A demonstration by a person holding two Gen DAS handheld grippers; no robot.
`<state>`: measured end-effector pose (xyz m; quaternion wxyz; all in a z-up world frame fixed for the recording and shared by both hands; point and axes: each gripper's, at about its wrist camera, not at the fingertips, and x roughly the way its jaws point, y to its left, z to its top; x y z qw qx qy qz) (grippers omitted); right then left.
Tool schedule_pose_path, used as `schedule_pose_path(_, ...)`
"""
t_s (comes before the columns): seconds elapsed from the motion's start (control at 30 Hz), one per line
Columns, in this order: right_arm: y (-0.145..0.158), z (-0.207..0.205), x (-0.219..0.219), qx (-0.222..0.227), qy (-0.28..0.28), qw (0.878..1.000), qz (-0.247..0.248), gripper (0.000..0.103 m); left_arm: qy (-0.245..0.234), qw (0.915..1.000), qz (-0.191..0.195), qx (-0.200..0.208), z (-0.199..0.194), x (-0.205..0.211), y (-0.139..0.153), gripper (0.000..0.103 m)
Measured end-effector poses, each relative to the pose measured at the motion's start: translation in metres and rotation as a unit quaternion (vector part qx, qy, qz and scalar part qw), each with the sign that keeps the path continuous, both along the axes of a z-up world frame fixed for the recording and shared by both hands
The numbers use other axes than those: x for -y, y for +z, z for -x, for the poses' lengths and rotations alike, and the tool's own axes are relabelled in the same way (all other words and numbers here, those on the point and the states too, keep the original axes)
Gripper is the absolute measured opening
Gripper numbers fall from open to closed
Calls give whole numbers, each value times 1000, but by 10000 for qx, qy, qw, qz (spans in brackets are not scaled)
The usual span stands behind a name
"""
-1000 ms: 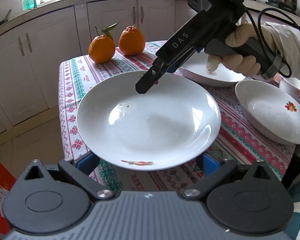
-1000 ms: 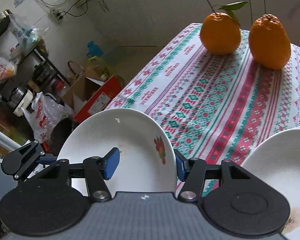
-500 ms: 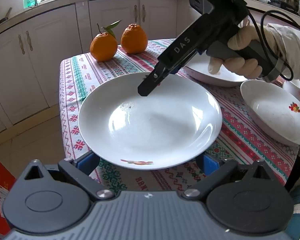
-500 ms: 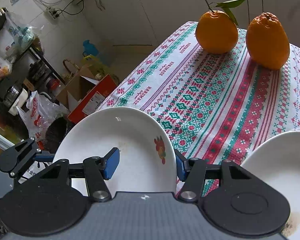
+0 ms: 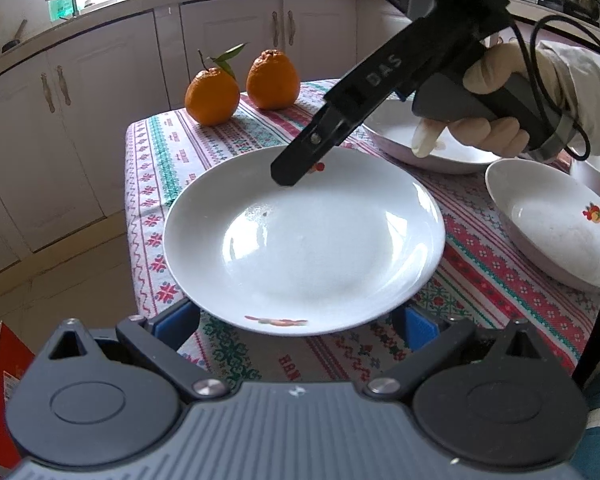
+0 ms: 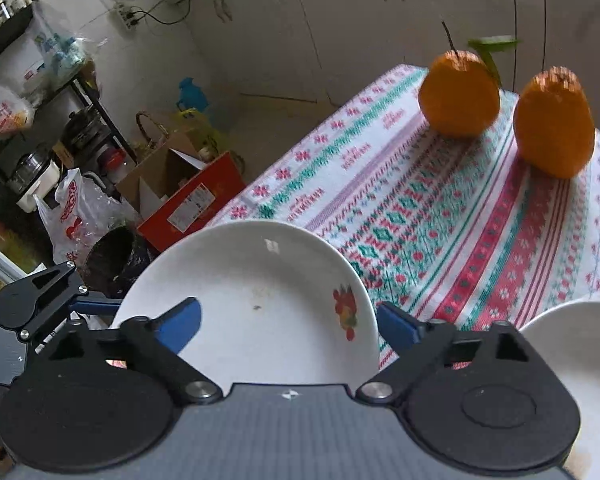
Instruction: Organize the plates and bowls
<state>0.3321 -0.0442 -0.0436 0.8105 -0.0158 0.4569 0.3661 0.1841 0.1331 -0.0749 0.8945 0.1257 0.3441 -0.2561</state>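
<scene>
The right gripper [image 6: 288,322], its jaws opening with the big white plate [image 5: 304,240] between its pads, is letting go; the left gripper [image 5: 296,326] is spread wide at that plate's near rim, so next comes stacking it with the plates [image 5: 556,224] beside.

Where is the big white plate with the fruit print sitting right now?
In the left wrist view the big white plate sits at the near left corner of the patterned tablecloth, in front of the two oranges, left of a smaller white dish.

Right hand-held gripper [image 6: 288,322] jaws opening astride white plate [image 6: 260,292] rim, 2 oranges [image 6: 458,94] beyond on patterned tablecloth [image 6: 440,216]
</scene>
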Motion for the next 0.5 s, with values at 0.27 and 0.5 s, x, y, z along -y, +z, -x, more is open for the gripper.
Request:
schedule_pose_path(0.27, 25, 30, 12, 416, 85, 9991, 16, 103, 234, 9997, -27, 66, 23, -3, 14, 102)
schedule_pose_path(0.5, 46, 80, 35, 844, -44, 9964, 42, 103, 487, 9980, -24, 391, 59, 12, 32, 102)
